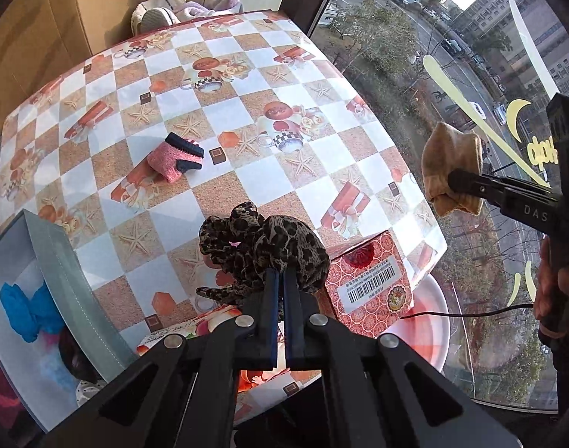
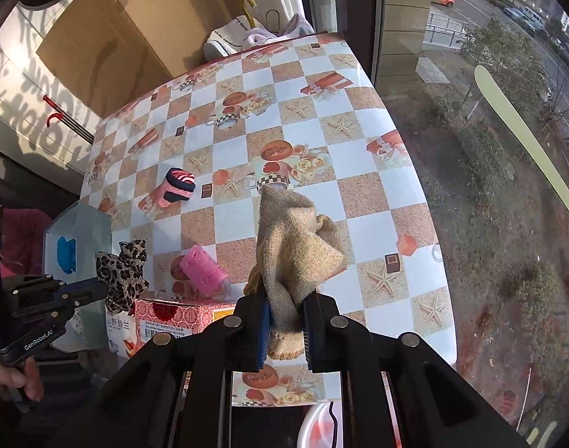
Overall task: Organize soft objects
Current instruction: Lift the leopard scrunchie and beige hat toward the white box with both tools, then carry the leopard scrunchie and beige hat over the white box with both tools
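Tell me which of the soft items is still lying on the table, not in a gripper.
The pink sock with dark cuff. It lies on the checkered tablecloth; the leopard-print cloth is in the left gripper, the beige sock in the right gripper.

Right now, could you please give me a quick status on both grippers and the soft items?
Left gripper shut on leopard-print cloth. Right gripper shut on tan sock. Pink sock left on table. Nothing in the way.
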Motion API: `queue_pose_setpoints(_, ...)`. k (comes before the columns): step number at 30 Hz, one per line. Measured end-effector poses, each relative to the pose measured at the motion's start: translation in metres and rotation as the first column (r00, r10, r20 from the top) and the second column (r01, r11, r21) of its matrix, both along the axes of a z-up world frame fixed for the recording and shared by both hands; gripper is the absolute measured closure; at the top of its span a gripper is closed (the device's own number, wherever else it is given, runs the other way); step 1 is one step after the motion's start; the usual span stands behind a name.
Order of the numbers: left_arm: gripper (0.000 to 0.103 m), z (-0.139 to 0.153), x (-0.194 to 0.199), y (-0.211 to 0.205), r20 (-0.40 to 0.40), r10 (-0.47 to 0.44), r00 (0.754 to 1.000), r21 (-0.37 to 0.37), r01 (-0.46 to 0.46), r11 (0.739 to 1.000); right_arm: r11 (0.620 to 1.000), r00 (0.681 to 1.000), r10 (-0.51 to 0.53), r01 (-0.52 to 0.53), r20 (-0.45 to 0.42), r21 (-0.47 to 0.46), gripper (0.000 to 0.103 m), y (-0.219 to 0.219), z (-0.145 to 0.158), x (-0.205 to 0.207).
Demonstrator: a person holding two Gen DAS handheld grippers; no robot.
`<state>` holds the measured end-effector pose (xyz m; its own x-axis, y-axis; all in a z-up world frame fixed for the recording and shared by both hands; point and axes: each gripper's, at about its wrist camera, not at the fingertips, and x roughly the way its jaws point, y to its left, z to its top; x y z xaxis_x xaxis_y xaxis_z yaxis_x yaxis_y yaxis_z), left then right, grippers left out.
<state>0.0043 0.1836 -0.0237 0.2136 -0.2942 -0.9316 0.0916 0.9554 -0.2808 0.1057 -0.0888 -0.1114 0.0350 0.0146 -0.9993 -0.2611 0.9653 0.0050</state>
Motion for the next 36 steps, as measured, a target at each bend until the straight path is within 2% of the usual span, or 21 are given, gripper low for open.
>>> queue_pose_setpoints(5,0.101,0.020,-0.015,-0.005,0.050,-0.025,0.998,-0.021,0.026,0.999,1.000,1.000,0.018,-0.018,0.018,-0.014,0.087,0.002,0.014,-0.025)
queue_pose_setpoints(13,0.101,0.032,-0.030,-0.002,0.071,-0.022,0.997,-0.050,0.025,0.998,1.000,0.999,0.029,-0.030,0.028,0.010,0.087,0.014,0.026,-0.045)
queue_pose_setpoints(16,0.101,0.037,-0.034,-0.007,0.076,-0.042,0.996,-0.020,0.043,0.999,0.999,0.999,0.042,-0.042,0.026,0.005,0.087,0.017,0.028,-0.049)
queue_pose_setpoints(21,0.101,0.049,-0.044,-0.034,0.109,-0.155,0.982,0.043,0.151,0.988,0.997,0.997,0.079,-0.079,0.006,-0.023,0.087,0.019,0.032,-0.059)
queue_pose_setpoints(24,0.101,0.053,-0.047,-0.045,0.119,-0.187,0.975,0.057,0.182,0.982,0.994,0.995,0.100,-0.100,-0.012,-0.036,0.087,0.019,0.033,-0.068)
queue_pose_setpoints(32,0.101,0.059,-0.065,-0.045,0.121,-0.223,0.967,0.100,0.211,0.972,0.987,0.985,0.162,-0.162,-0.059,0.010,0.087,0.046,0.035,-0.098)
queue_pose_setpoints(36,0.101,0.053,-0.083,-0.027,0.092,-0.194,0.977,0.116,0.183,0.976,0.976,0.973,0.216,-0.213,-0.083,0.040,0.087,0.069,0.032,-0.114)
